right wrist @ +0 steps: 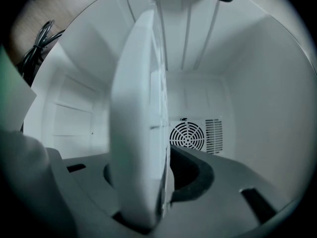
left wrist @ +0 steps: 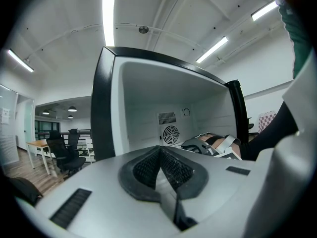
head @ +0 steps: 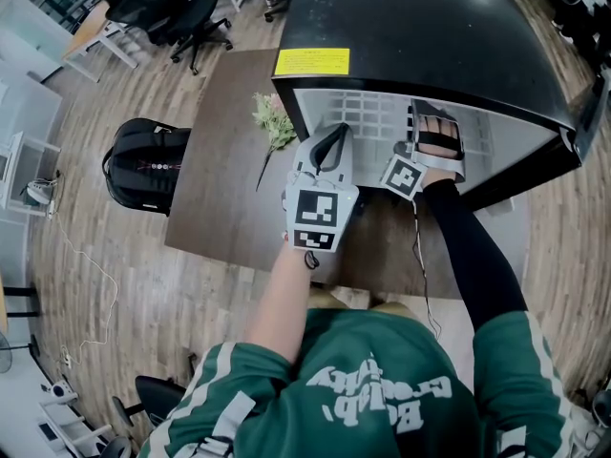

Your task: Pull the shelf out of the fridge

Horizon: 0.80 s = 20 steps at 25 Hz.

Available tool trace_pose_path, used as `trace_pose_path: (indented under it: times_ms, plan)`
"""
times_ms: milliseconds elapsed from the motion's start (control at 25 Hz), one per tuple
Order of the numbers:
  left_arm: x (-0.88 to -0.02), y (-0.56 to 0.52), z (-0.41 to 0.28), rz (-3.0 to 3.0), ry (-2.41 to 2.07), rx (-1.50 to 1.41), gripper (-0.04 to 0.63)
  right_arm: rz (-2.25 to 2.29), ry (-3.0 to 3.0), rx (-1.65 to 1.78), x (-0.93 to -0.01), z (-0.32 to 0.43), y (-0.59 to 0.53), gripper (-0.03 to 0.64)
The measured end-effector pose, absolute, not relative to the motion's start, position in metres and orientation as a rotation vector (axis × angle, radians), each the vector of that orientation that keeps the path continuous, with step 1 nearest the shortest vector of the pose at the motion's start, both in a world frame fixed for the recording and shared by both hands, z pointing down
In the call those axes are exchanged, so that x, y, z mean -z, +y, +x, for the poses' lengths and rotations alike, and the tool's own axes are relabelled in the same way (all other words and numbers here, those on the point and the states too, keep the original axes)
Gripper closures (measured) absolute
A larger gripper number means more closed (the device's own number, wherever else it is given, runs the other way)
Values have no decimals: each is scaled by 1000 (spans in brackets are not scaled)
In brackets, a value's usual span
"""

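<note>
— What does the head view give us that the gripper views keep from us?

— The whole layout. The black fridge (head: 430, 36) sits on the brown worktop (head: 229, 189) at one o'clock of the picture, with its mouth towards us. The white wire shelf (head: 368, 117) lies inside it, not yet drawn out. A flower sprig (head: 274, 122) lies on the worktop at ten o'clock of the left gripper (head: 331, 146), which hangs just outside the mouth. The right gripper (head: 431, 127) reaches in towards the shelf's three o'clock end.

— And the jaws?

— Those we read only from the gripper views. In the left gripper view the jaws are pressed together with nothing between them. Beyond them we see the white cavity and the fan grille (left wrist: 171, 134) on its back wall. In the right gripper view the jaws are clamped on the shelf's front edge, which fills the middle of that picture.

— Which way does the shelf run?

— From above, its front edge runs nine to three o'clock across the mouth, and the grid reaches back towards twelve. In the right gripper view that edge stands twelve to six o'clock, with the grille at three o'clock just beside it. We cannot tell which side is longer, since the fridge's top hides the back part
</note>
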<state>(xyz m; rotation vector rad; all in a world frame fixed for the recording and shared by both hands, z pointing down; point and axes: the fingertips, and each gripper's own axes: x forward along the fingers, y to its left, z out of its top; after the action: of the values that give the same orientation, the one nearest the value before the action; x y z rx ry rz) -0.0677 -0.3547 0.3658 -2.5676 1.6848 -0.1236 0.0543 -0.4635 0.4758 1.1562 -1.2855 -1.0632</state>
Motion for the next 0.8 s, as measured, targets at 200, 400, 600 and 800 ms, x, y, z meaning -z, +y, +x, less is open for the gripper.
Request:
trace_pose_path:
  times_ms: [200, 400, 600, 800]
  plan:
    - [-367, -355, -69, -2570, 1683, 129, 580, 1179, -1248, 1160, -472, 54, -457, 561]
    - [-365, -354, -72, -2563, 1690, 114, 580, 1183, -1250, 1166, -472, 54, -458, 563]
    - [-362, -351, -73, -2562, 1680, 86, 580, 1184, -1246, 1169, -472, 55, -459, 563]
    - [-358, -348, -74, -2554, 1680, 77, 580, 1178, -1253, 1161, -473, 55, -458, 563]
